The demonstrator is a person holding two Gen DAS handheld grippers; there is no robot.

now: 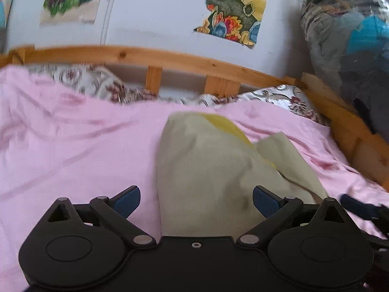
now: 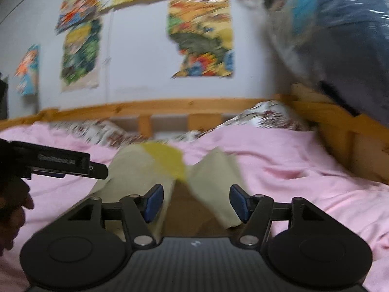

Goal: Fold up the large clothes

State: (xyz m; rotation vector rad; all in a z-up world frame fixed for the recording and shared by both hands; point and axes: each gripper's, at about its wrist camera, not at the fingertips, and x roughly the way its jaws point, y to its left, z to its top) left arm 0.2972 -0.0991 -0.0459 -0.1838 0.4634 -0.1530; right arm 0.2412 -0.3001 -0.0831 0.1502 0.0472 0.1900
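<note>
A beige garment [image 1: 209, 165] with a yellow inner part [image 1: 223, 124] lies on the pink bedsheet [image 1: 73, 146]. My left gripper [image 1: 196, 200] is open just above its near end, with nothing between the blue pads. In the right wrist view the same garment [image 2: 136, 168] shows two beige parts with the yellow patch [image 2: 167, 159] between them. My right gripper [image 2: 194, 203] is open over its near edge and holds nothing. The left gripper [image 2: 97, 170] shows from the side at the left of that view.
A wooden bed frame [image 1: 170, 59] runs along the far side and the right [image 2: 340, 126]. Floral pillows [image 1: 287, 99] lie against it. A plastic-wrapped bundle of clothes [image 1: 352, 43] stands at the right. Posters [image 2: 201, 39] hang on the wall.
</note>
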